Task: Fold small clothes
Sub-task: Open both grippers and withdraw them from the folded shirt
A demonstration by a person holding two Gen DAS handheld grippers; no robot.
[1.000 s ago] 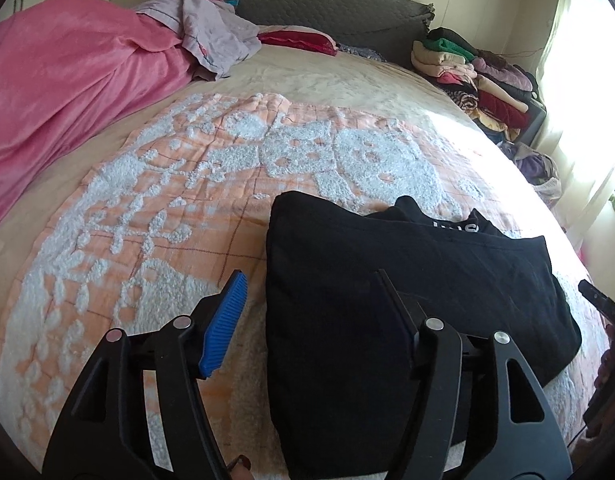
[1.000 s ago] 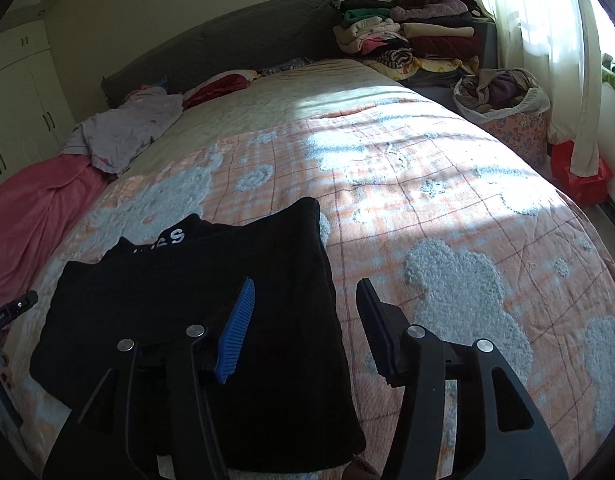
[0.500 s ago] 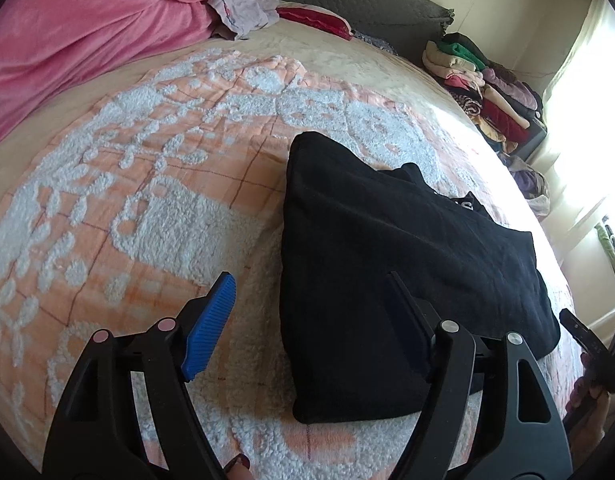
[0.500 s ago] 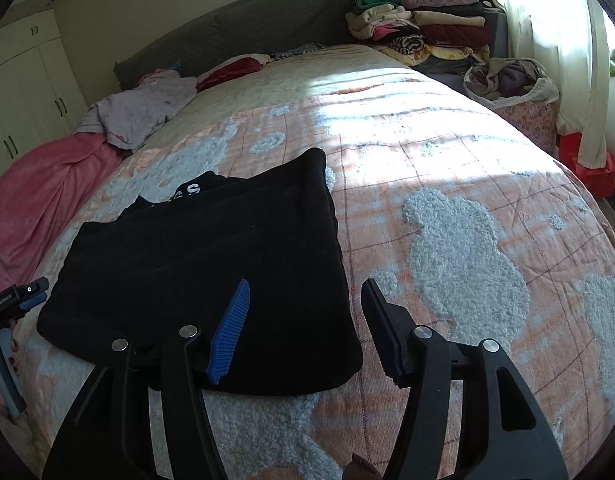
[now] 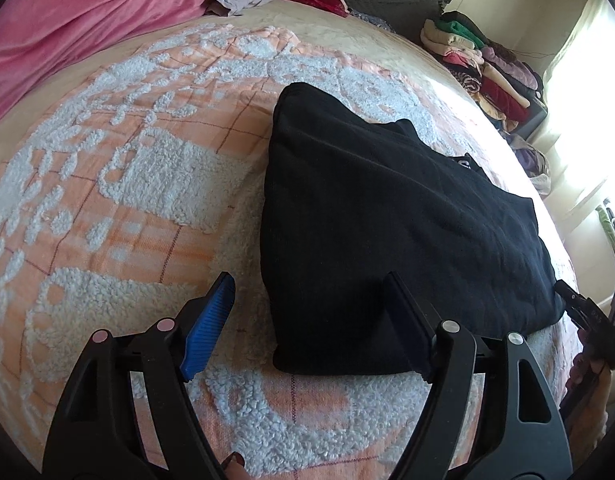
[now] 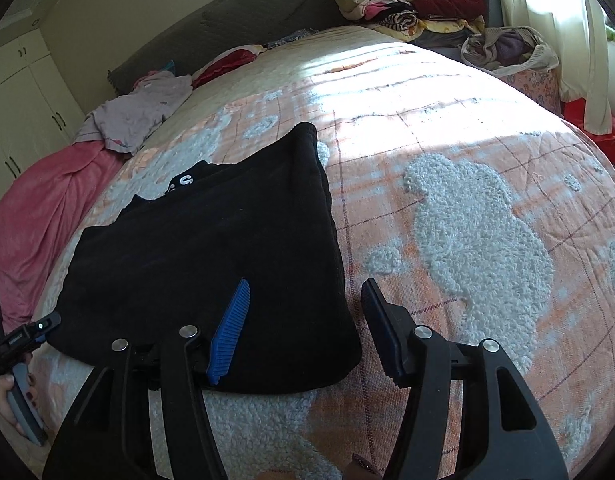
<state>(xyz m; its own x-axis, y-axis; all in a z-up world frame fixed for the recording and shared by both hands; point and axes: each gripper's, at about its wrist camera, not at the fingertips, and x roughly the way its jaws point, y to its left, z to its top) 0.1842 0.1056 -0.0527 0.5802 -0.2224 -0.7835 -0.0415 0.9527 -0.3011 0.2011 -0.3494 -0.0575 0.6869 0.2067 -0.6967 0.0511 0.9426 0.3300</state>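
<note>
A black garment (image 5: pixel 387 216) lies folded flat on the bed, with white lettering showing at its far edge; it also shows in the right wrist view (image 6: pixel 219 248). My left gripper (image 5: pixel 311 300) is open and empty, hovering over the garment's near left corner. My right gripper (image 6: pixel 305 308) is open and empty, hovering over the garment's near right corner. The right gripper's body shows at the left view's right edge (image 5: pixel 591 324); the left gripper's body shows in the right view (image 6: pixel 23 340).
The bed has an orange and white fleece blanket (image 5: pixel 119 184). A pink blanket (image 5: pixel 67 20) and lilac clothes (image 6: pixel 139 116) lie at the far left. Stacked folded clothes (image 6: pixel 411 0) and a laundry basket (image 6: pixel 511 52) stand by the window.
Both grippers have pulled back toward the near edge of the bed and tilted down; the garment's near edge now lies just beyond the fingertips. The garment has not moved.
</note>
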